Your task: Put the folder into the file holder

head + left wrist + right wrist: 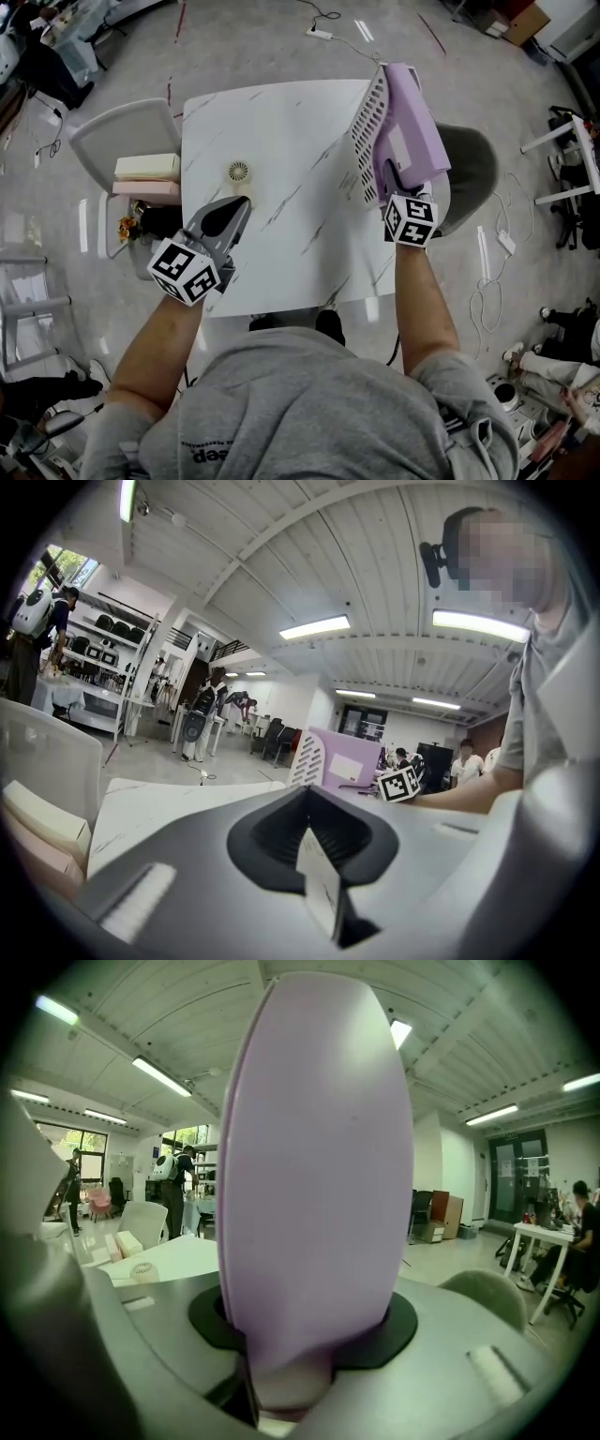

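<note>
Fingers of the right gripper [398,183] clasp the near end of the purple folder [412,131], which in the head view stands at the tabletop's [281,141] 2 o'clock edge against the white mesh file holder [368,122]. The left gripper [239,206] hovers at 7 o'clock. Left gripper view: its fingers are clenched on nothing. Right gripper view: the folder fills the gap between the fingers.

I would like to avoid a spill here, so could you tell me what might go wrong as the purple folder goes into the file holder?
1. The file holder stands at the table's far right edge; a push from the purple folder could tip or slide it off.
2. The left gripper hangs far from it, so nothing steadies it; only the right gripper holds the folder.
</note>
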{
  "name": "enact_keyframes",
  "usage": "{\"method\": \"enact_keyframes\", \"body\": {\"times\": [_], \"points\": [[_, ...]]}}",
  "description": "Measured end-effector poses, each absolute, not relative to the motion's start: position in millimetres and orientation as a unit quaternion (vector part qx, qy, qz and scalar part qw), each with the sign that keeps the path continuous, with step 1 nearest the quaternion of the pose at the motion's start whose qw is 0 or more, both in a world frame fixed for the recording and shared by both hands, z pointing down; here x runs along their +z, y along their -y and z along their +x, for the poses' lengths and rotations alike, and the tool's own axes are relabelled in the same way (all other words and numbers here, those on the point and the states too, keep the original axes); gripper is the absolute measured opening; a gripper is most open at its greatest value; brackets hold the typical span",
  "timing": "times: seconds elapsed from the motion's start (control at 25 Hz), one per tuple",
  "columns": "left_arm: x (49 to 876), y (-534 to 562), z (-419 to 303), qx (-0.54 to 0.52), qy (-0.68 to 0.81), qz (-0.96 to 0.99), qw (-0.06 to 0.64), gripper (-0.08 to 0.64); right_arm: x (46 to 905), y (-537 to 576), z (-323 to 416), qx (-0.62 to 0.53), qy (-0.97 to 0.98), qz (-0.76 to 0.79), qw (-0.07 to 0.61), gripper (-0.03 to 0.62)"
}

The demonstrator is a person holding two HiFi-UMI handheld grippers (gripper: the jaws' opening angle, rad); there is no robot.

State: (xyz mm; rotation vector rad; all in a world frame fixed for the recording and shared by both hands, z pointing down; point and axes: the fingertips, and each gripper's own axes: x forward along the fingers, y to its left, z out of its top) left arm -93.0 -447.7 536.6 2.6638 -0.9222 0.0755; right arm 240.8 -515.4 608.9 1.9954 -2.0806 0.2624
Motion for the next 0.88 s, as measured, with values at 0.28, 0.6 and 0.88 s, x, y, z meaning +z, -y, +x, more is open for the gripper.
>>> {"method": "enact_keyframes", "body": {"times": [0.28,0.6,0.88], "points": [[526.1,444.3,-89.3,0.017,0.322,0.933,0.159,0.06,600.9,504.7,248.6,0.109,0.71,0.684,0.126,0.264],[517.0,425.8,-92.3,0.009,0.321,0.934,0.159,0.06,588.1,462.0,246.9,0.123,0.713,0.68,0.122,0.284],[503.8,411.9,-111.9,-0.007,0.331,0.93,0.159,0.06,592.9,408.1,210.8,0.158,0.726,0.653,0.144,0.282]]}}
